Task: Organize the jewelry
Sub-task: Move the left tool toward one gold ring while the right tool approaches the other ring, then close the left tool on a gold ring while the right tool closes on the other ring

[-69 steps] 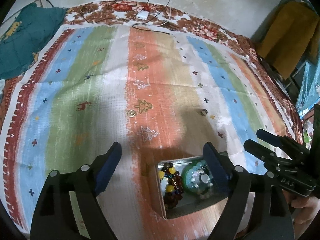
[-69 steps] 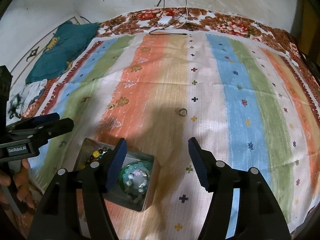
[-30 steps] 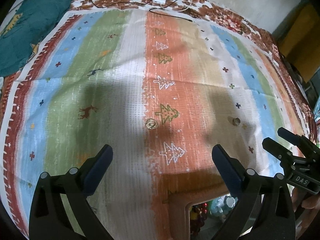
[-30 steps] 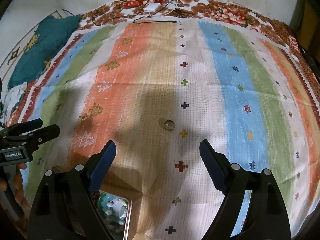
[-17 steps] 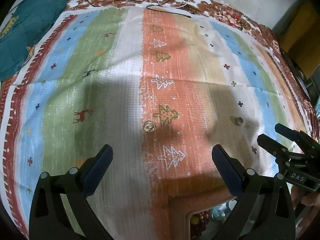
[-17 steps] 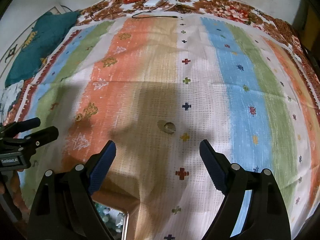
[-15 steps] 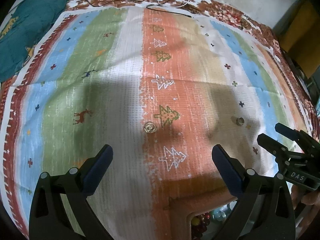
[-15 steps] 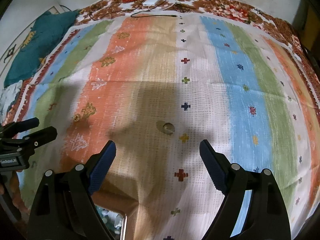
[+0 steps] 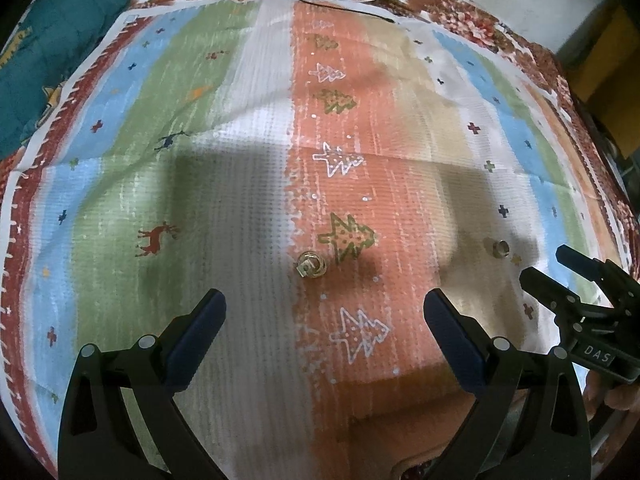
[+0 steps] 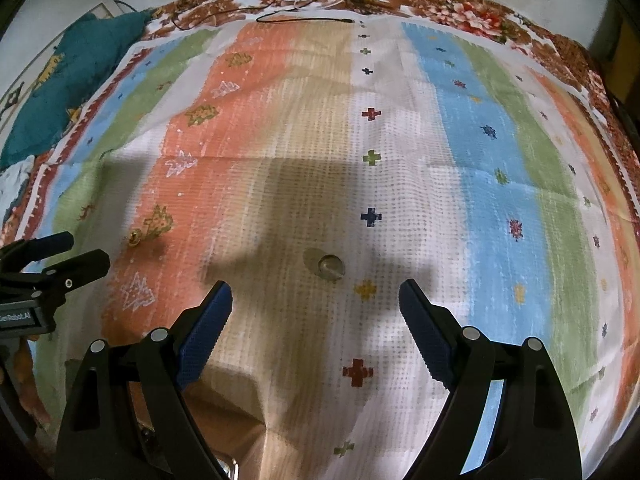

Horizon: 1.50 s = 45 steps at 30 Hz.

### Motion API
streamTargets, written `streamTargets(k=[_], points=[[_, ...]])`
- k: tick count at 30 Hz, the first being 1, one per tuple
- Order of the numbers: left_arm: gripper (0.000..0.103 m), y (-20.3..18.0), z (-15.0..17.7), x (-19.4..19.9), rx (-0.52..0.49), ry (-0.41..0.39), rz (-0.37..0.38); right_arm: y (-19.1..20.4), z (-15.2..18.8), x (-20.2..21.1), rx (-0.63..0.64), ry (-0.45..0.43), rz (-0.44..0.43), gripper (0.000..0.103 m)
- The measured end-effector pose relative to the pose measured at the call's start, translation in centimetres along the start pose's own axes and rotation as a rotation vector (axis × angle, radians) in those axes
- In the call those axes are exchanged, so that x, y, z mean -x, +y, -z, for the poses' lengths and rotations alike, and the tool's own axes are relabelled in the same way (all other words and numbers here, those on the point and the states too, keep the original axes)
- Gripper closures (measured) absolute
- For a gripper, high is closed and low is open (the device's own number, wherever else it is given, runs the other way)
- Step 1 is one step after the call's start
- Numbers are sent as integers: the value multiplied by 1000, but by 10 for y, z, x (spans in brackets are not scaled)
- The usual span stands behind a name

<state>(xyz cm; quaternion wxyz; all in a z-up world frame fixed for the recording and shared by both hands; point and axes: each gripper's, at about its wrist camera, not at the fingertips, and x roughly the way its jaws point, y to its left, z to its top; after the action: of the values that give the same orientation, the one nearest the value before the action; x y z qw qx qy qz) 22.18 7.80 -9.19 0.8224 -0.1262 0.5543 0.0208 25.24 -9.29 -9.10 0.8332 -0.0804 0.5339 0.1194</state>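
Left wrist view: the left gripper (image 9: 322,320) hangs with jaws wide and empty over the striped cloth (image 9: 224,184), a small gold ring (image 9: 310,267) lying between and just ahead of its fingertips, likely lined up for a pick. The ring sits mid-cloth, well apart from every edge, with bare fabric all round. A silver ring (image 9: 500,249) lies towards the cloth's right edge, near the right gripper (image 9: 560,270).

Right wrist view: the right gripper (image 10: 316,300) is likewise spread wide, holding nothing, centred on the silver ring (image 10: 330,266), well clear of the cloth's edges. The gold ring (image 10: 135,236) lies near the left gripper (image 10: 72,250).
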Motion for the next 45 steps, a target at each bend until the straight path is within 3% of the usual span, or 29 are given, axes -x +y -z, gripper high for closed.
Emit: streamTargets(k=[13,24,31,33,43,45], points=[[8,0,-8,-19,-12,35,18,-7,-10,-22,-12,6,5,17],[30,-3,-12,-38,-50,73,5,-7,-16,-40,-2,31,-4,18],[41,0,-17,-46,-48,74,31,-9,-17,-51,-18,66,-12,31],[49,0,-17,-46,-52,72,22,-9,-17,-52,-17,67,-9,35],[61,-12,-14,-50,-116,71,-29,-14,-18,-54,-24,72,-14,63],[73,-11,-15,-51,-115,72,-23,-14,-18,-54,-20,71,-9,65]])
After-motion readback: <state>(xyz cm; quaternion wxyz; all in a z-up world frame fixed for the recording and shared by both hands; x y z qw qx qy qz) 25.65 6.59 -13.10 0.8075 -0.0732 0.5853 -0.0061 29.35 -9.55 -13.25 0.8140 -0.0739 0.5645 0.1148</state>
